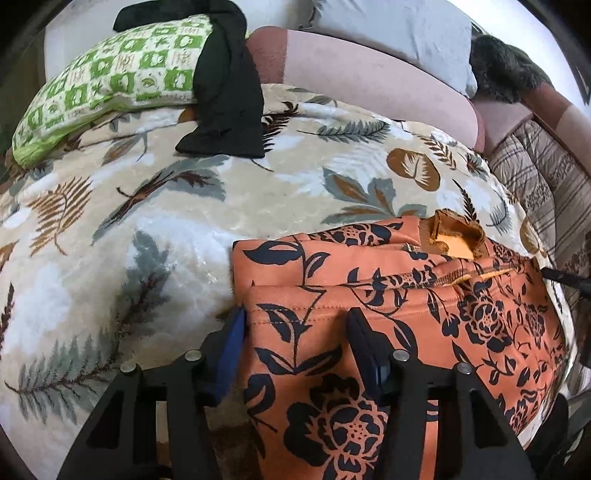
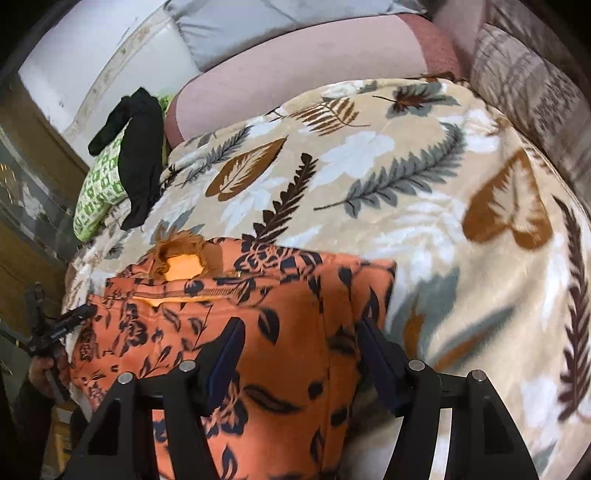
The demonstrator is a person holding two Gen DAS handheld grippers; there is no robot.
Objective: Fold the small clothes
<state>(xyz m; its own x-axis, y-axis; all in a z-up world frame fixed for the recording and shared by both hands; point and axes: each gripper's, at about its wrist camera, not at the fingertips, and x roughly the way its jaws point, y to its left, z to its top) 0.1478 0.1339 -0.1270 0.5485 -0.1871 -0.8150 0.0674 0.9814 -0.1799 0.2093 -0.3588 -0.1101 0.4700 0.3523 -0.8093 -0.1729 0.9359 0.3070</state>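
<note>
1. Orange fabric garment with a dark navy flower-and-leaf print (image 1: 388, 295): it lay folded on the cream plush blanket with brown and grey leaf motifs (image 1: 184, 221), at the near edge of the bed, directly under both grippers.
2. Left gripper (image 1: 295, 328): its jaws were spread, straddling the garment's near left corner. The pads did not press on the cloth.
3. Right gripper (image 2: 299, 338): its jaws were likewise spread, over the garment's near right portion, with cloth between the fingers but not pinched.
4. Garment neckline (image 1: 456, 236): it faced away from the grippers, showing a lighter orange lining.
5. Beyond the garment, the blanket was bare up to the black crumpled cloth item (image 1: 229, 92).
6. The black item was draped over a green-and-white patterned pillow (image 1: 110, 85) and onto the blanket.
7. Farthest back lay a long pink bolster (image 1: 369, 77) and a grey pillow (image 1: 399, 29).
</note>
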